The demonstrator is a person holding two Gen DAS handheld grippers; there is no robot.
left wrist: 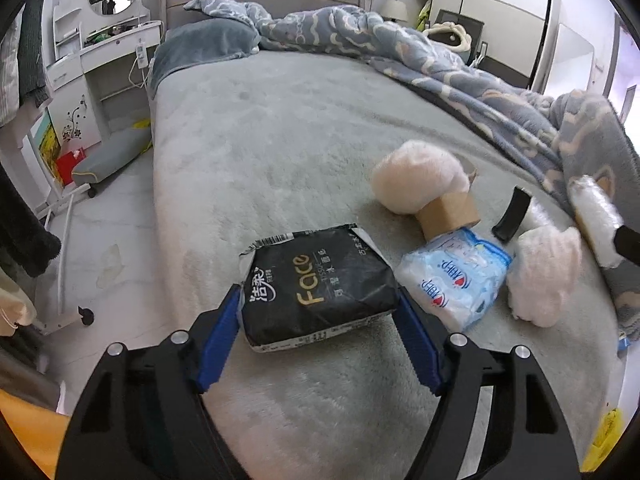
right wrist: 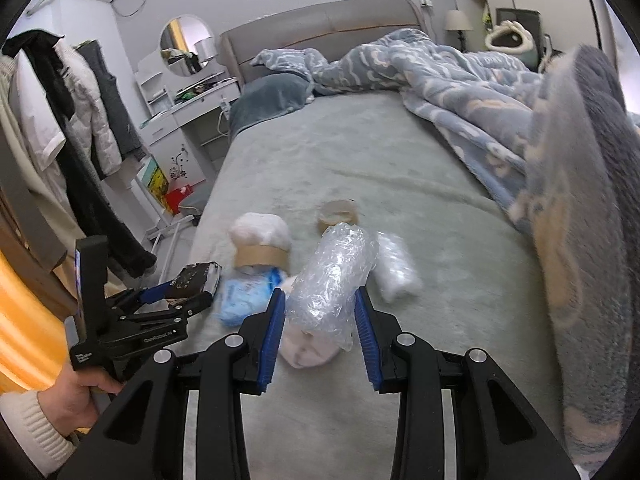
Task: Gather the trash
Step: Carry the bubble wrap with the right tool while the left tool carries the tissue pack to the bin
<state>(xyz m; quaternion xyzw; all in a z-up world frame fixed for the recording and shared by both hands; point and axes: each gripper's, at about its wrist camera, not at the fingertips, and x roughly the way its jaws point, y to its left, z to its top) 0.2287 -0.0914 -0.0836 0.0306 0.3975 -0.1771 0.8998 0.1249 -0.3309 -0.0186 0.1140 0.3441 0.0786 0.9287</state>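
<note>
A black tissue pack lies near the bed's left edge, and my left gripper has its blue fingers against both its sides. In the right wrist view the left gripper holds that pack. My right gripper is closed on a crumpled bubble-wrap roll, above a pink-white wad. A blue-white plastic pack lies beside the black one. A cardboard tube stuffed with white fluff lies behind it.
The grey bed carries a rumpled blue blanket along its right side. A tape roll and another white wad lie further on. A clothes rack and a white dresser stand left of the bed.
</note>
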